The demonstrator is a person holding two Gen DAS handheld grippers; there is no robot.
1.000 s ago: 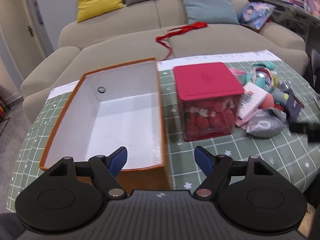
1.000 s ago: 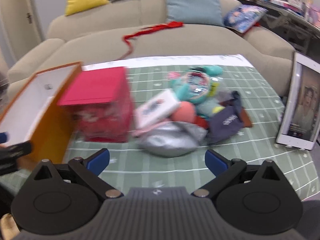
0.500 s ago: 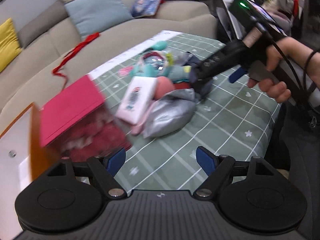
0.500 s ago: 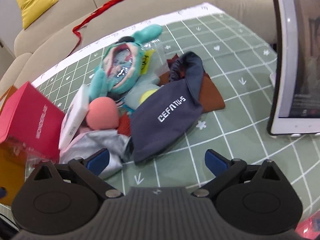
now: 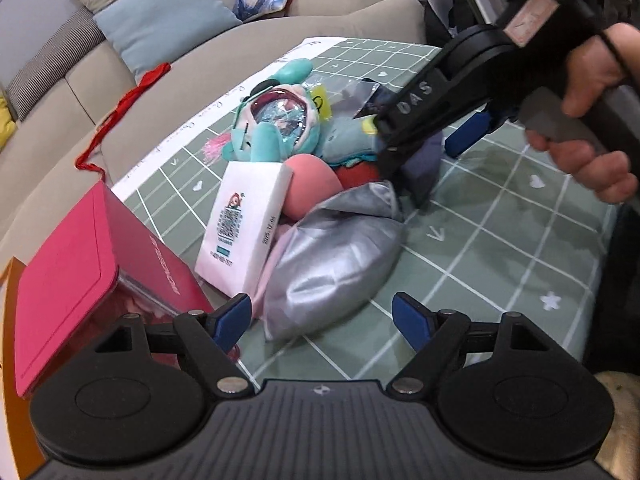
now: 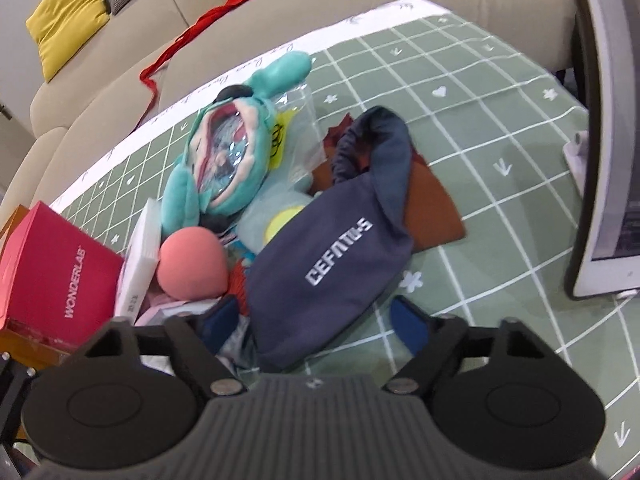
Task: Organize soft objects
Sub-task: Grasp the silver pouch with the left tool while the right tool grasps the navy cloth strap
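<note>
A pile of soft things lies on the green checked tablecloth (image 6: 480, 140). It holds a teal plush (image 6: 224, 168), a pink ball (image 6: 192, 264), a silver pouch (image 5: 332, 256), a brown cloth (image 6: 432, 208) and a navy pouch (image 6: 332, 264) with white lettering. My right gripper (image 6: 316, 320) points down over the navy pouch's near end. Its jaws are closing, with that end between them and the pads clear of the fabric. In the left wrist view the right gripper (image 5: 424, 152) stands over the pile, held by a hand (image 5: 592, 120). My left gripper (image 5: 320, 316) hangs open just before the silver pouch, holding nothing.
A red lidded box (image 6: 60, 272) and a white carton (image 5: 244, 224) stand left of the pile, with an orange box edge (image 5: 16, 440) beyond. A tablet (image 6: 612, 160) stands upright at the right. A beige sofa (image 6: 360, 12) with cushions and a red ribbon (image 6: 192, 32) lies behind.
Both grippers swung right, away from the orange box, and came down toward the pile. The right gripper dropped over the navy pouch and its jaws narrowed. The left jaws stayed wide.
</note>
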